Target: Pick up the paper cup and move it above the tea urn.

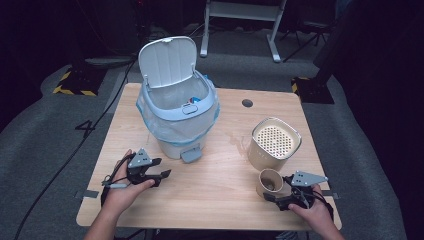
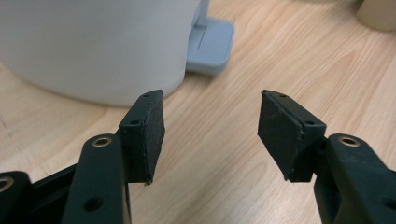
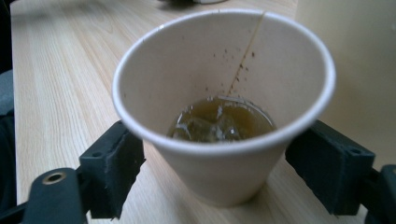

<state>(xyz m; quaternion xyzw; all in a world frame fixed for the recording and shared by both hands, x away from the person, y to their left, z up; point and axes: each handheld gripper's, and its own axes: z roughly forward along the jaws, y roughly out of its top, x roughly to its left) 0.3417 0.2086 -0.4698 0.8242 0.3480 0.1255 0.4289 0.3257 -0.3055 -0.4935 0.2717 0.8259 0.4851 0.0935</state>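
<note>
A paper cup (image 1: 270, 181) stands near the table's front right, in front of a beige container (image 1: 274, 142) with a perforated top. In the right gripper view the cup (image 3: 210, 60) holds brownish liquid with ice (image 3: 219, 123), and drip marks run down its inner wall. My right gripper (image 1: 276, 189) has a pad on each side of the cup just under the rim, touching it. My left gripper (image 1: 162, 168) is low over the table at the front left, beside the bin's grey pedal (image 1: 191, 155). Its jaws (image 2: 210, 130) are open with bare wood between them.
A white pedal bin (image 1: 177, 125) with a blue liner stands mid-table with its lid (image 1: 167, 60) raised; its wall (image 2: 93, 46) and pedal (image 2: 210, 42) are just ahead of the left jaws. The beige container (image 3: 355, 56) rises right behind the cup. A cable hole (image 1: 247, 103) lies at the back.
</note>
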